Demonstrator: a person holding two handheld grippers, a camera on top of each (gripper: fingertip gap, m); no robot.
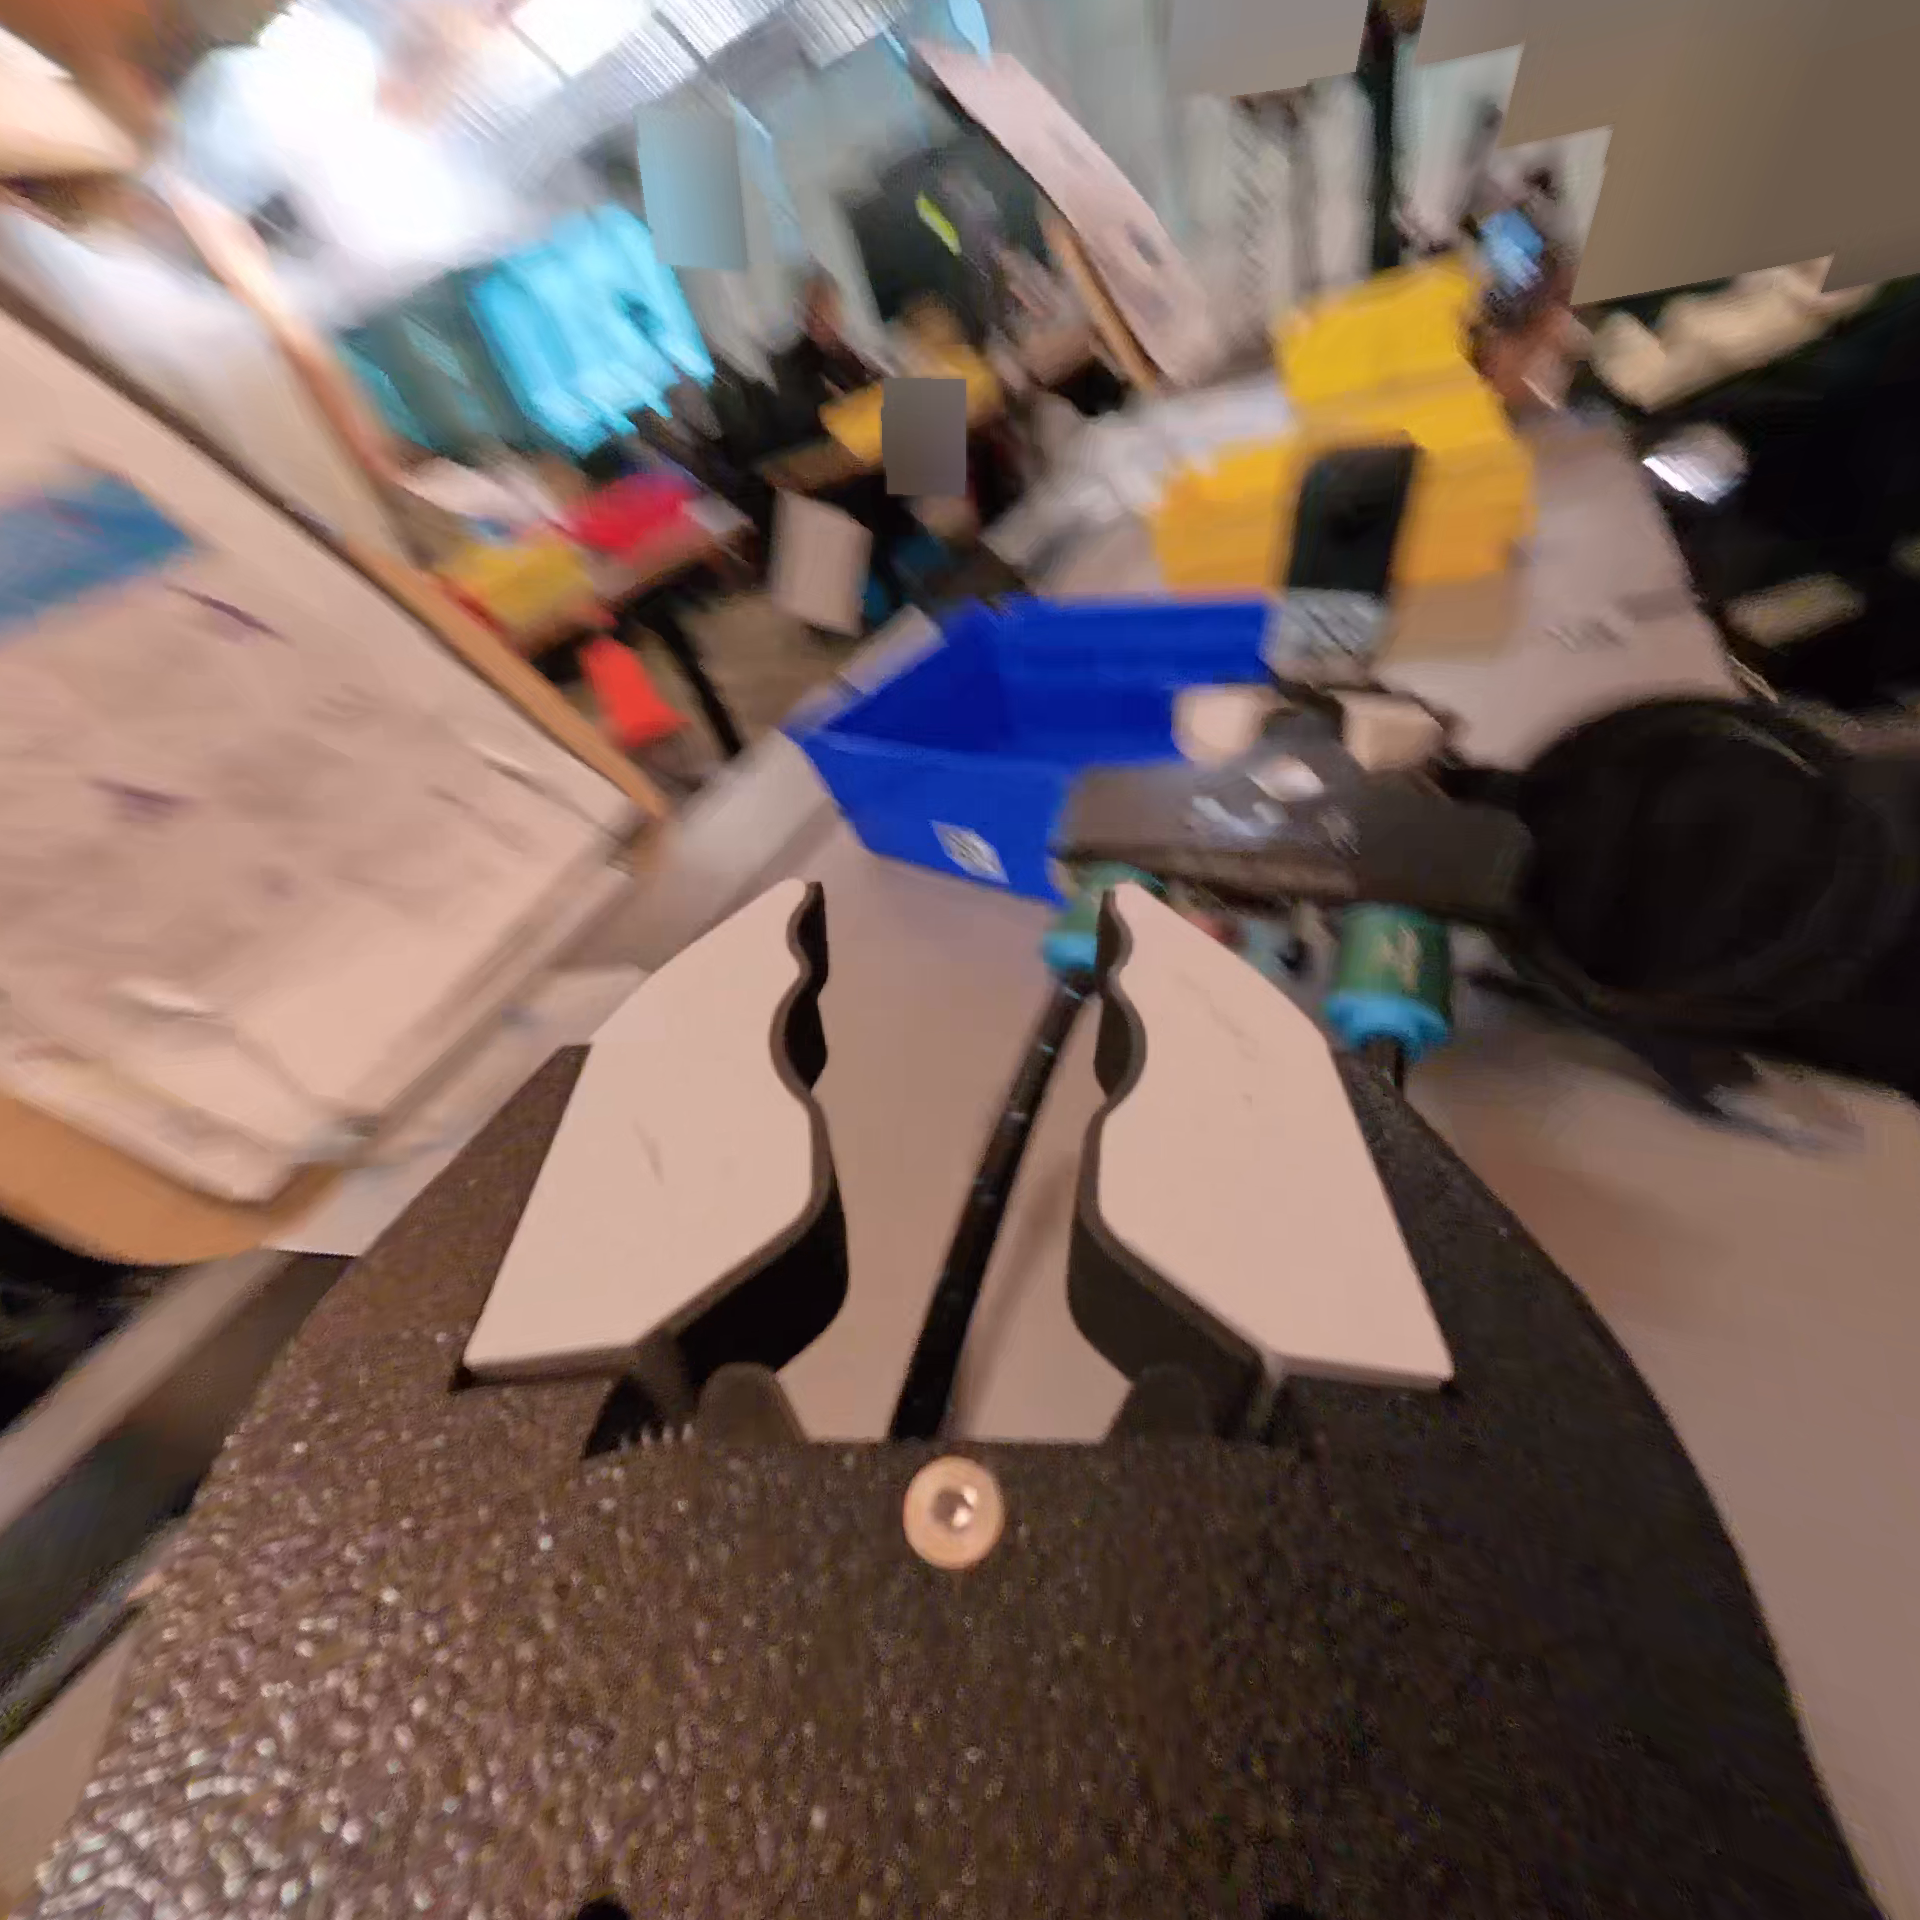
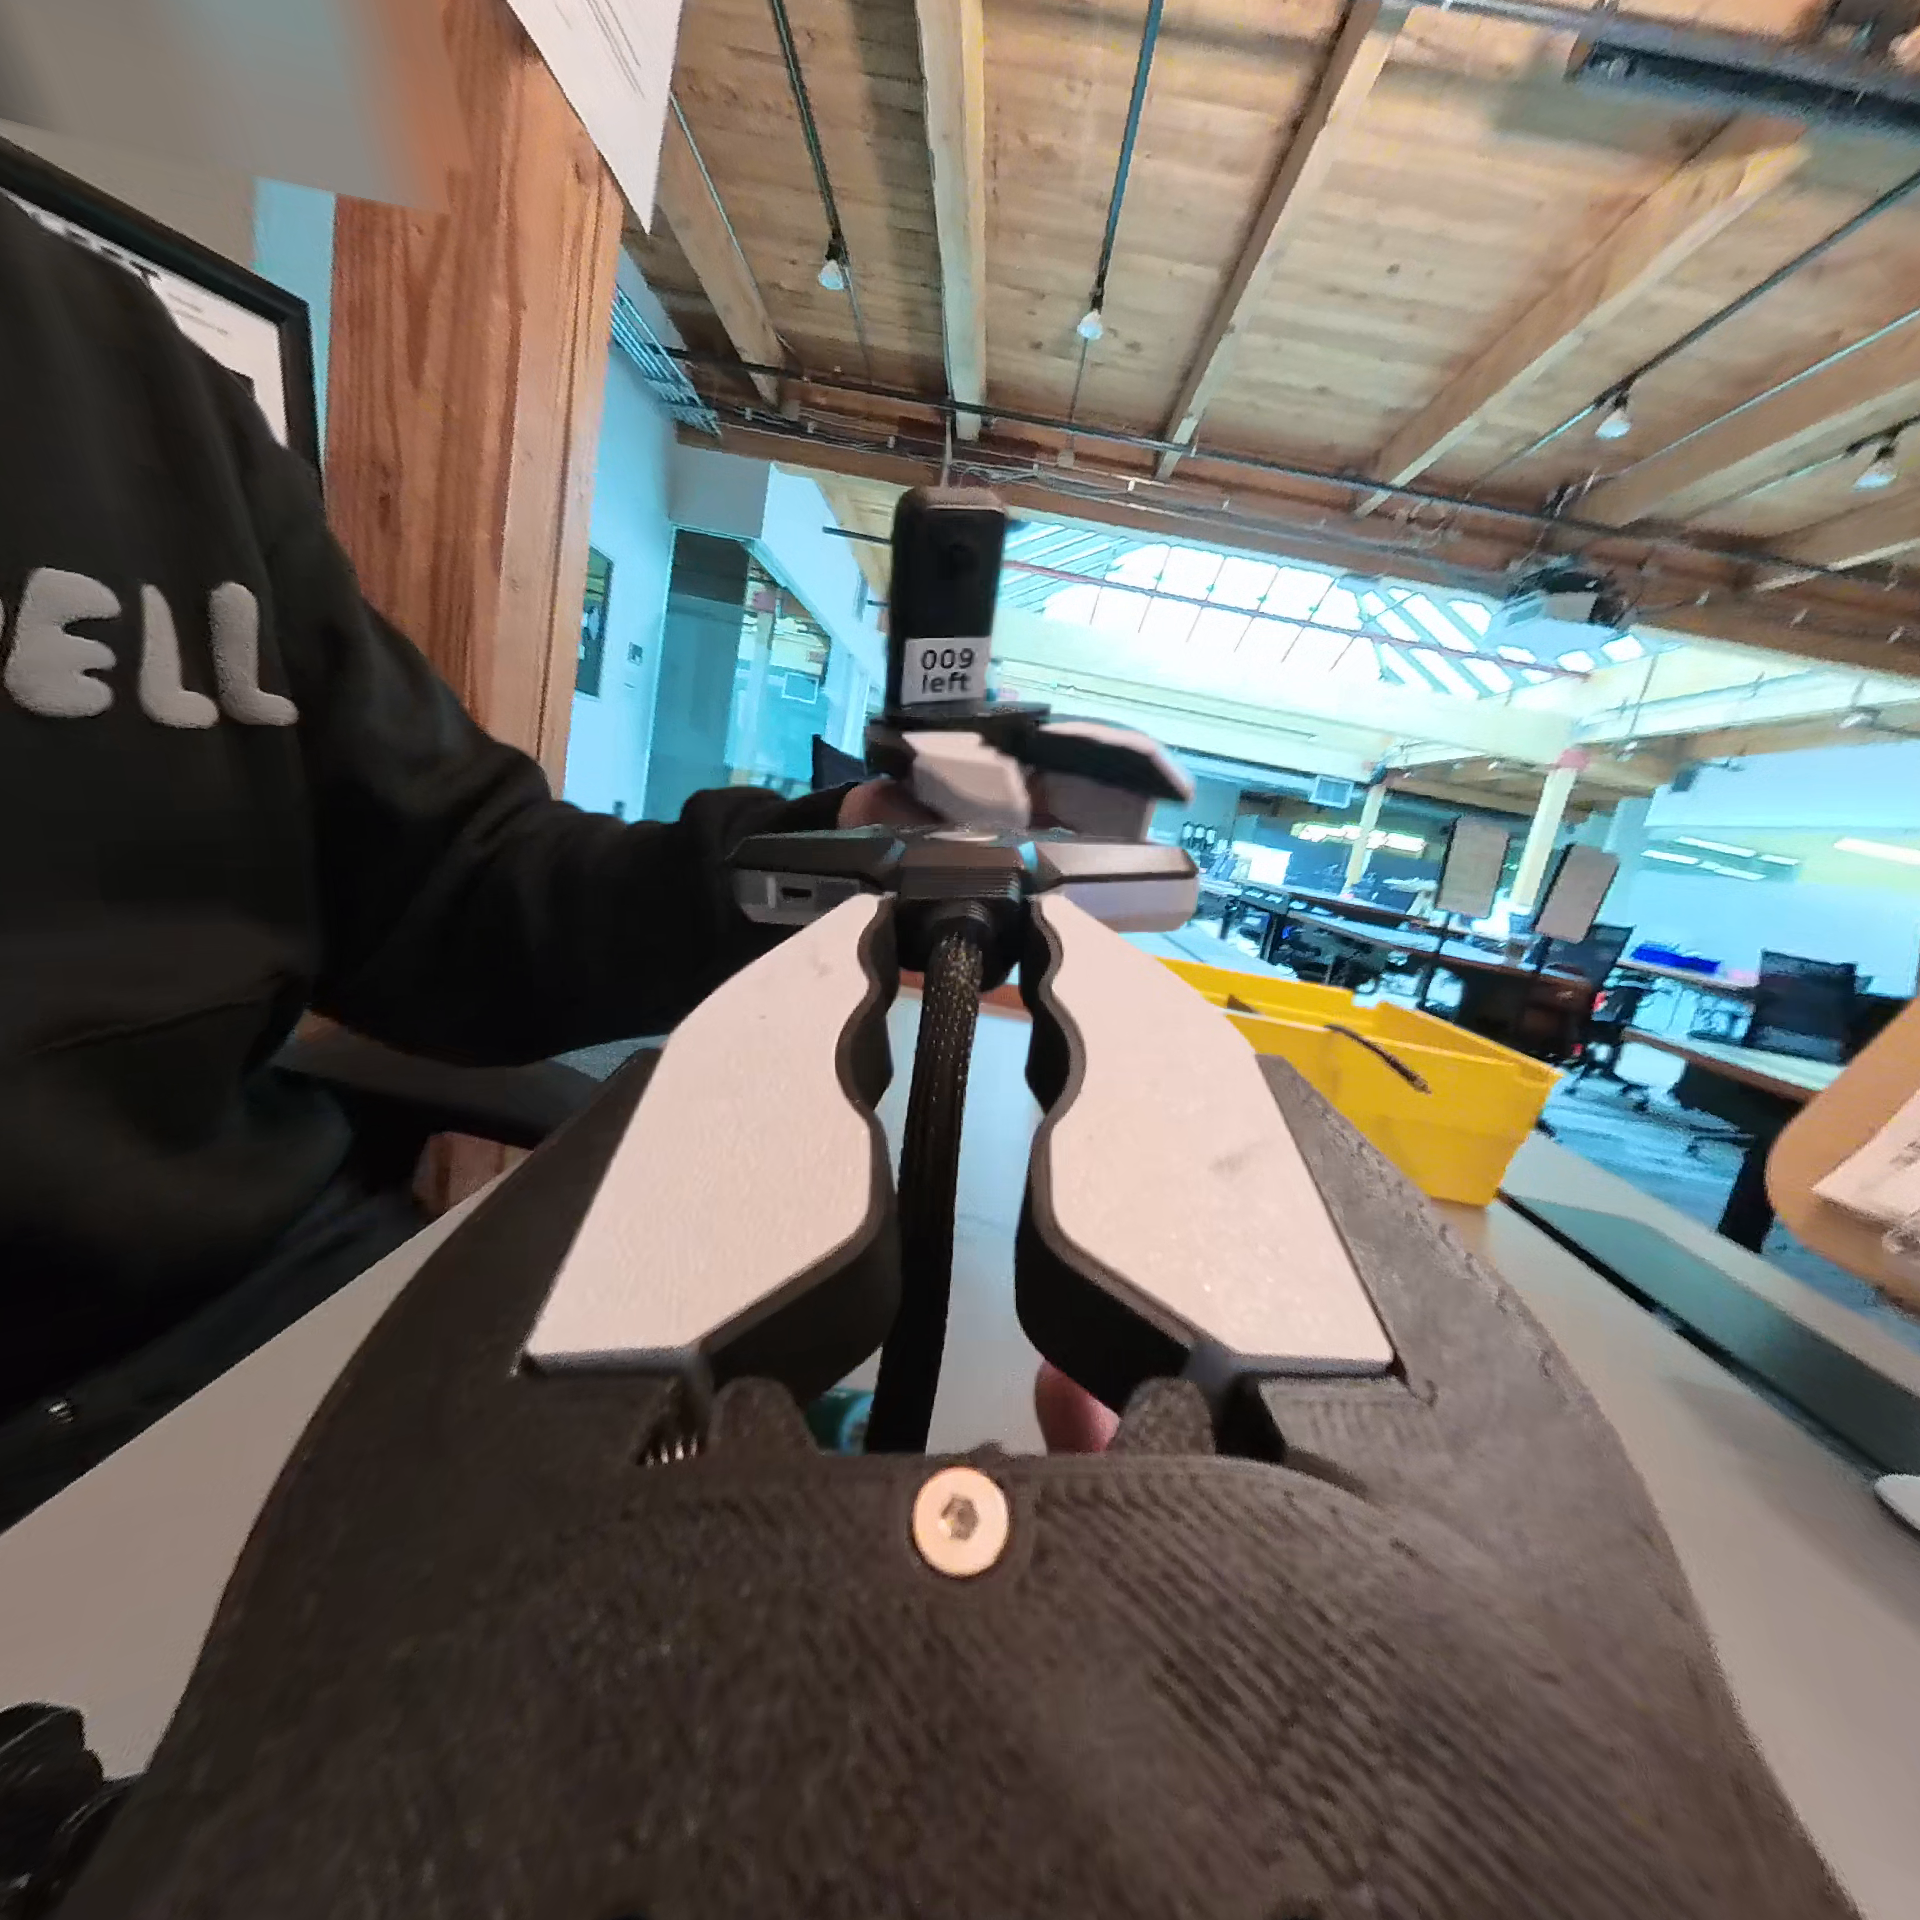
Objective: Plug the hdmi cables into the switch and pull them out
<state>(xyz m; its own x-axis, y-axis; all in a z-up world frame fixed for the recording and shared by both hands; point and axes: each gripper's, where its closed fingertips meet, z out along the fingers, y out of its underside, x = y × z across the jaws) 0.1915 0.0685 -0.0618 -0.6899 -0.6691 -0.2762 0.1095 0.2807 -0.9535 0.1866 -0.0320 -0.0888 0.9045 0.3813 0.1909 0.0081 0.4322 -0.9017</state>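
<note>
Up front, braided cable (image 2: 935,1122) meets flat switch (image 2: 1101,868).

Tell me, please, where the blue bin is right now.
In the left wrist view the blue bin sits on the table, ahead of the open left gripper, with yellow bins behind it.

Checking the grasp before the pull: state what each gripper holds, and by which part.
The right gripper pinches the braided HDMI cable at its connector end, against the switch. The left gripper is open and holds nothing.
</note>
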